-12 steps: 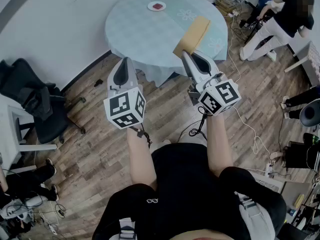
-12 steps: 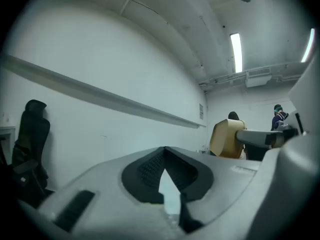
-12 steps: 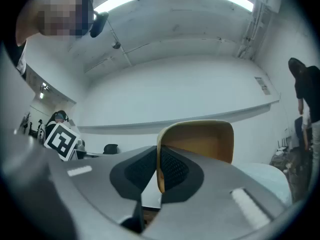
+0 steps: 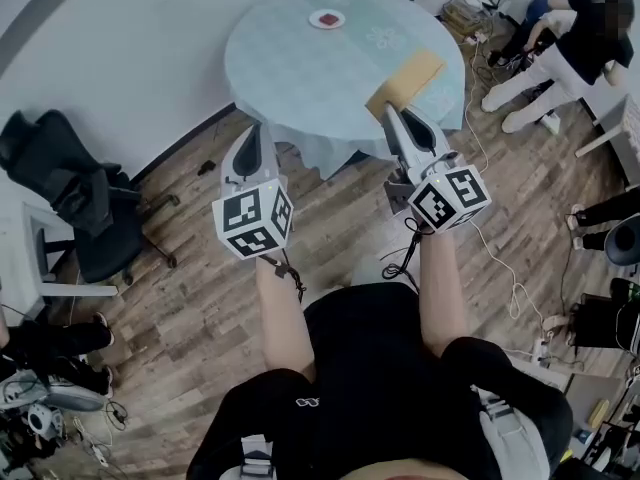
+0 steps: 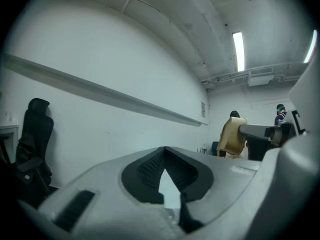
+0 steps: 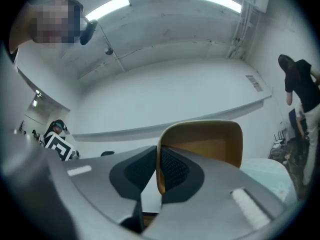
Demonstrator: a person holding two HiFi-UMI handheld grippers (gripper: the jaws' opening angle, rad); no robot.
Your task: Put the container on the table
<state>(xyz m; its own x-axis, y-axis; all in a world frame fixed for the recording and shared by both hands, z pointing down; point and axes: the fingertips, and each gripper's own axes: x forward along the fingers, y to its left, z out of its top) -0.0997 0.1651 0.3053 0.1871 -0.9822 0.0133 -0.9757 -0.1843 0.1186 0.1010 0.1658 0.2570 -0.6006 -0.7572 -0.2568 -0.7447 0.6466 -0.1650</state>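
Clamping claw: the right claw (image 6: 159,156) has its jaws pinched on the left wall of a tan, round-cornered rectangular container (image 6: 210,139), one pad inside and one outside.
Idle claw: the left claw (image 5: 165,151) has its pad tips together, with nothing between them.
Right gripper view only: the container's hollow faces back at the camera, and its rim arches above the jaws.
Left gripper view only: the container (image 5: 232,136) shows side-on, taller than wide, at the right claw's tip.
Head view only: the left claw (image 4: 252,136) and right claw (image 4: 392,116) are side by side; the container (image 4: 405,81) sits over the near edge of a round table under pale blue-green patterned cloth (image 4: 300,63).
Long axis: in the head view it runs from the jaw tips diagonally up and right, far end over the tabletop.
Contact: no view shows whether the container touches the cloth.
Farther out: a small white plate with a red centre (image 4: 327,18) is at the table's far side, well apart from the container; a black office chair (image 4: 85,208) stands left on the wood floor.
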